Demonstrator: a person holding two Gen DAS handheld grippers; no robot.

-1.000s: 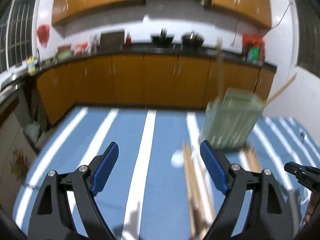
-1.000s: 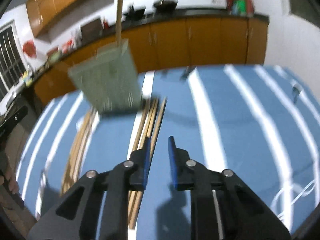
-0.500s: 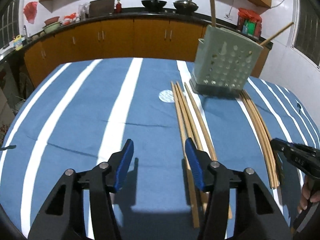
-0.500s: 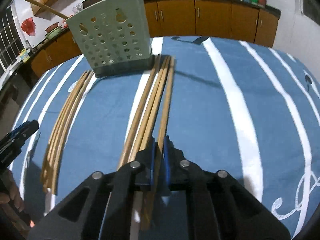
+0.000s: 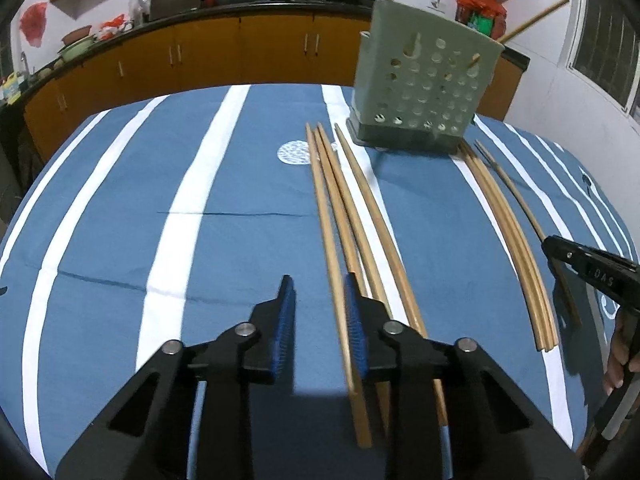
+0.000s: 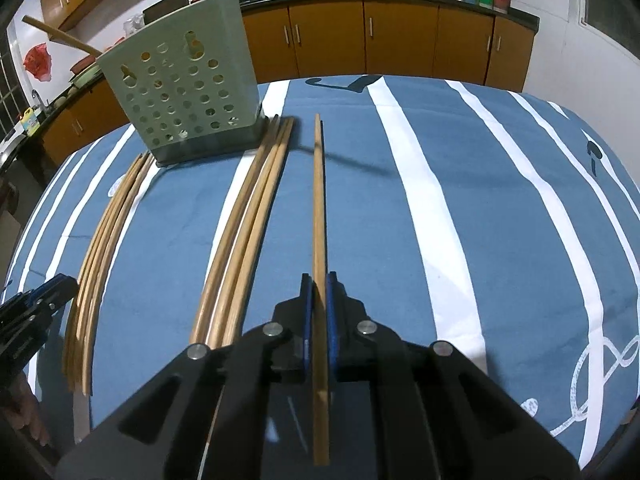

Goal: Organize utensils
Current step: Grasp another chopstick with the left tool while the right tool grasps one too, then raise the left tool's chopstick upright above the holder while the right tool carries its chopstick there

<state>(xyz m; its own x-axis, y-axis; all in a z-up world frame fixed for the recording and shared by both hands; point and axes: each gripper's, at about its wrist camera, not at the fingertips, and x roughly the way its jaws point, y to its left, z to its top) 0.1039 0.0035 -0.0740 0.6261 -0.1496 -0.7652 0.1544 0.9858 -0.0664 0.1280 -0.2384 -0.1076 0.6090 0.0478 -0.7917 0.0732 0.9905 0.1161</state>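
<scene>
My right gripper pinches a single chopstick between its blue pads, the stick running straight ahead over the striped blue tablecloth, apart from the bundle of chopsticks just left of it. My left gripper has just been closing, and its jaws now stand narrowly apart around the leftmost chopstick of another group; whether the pads press it I cannot tell. The green holder with holes stands at the far end with two sticks in it.
</scene>
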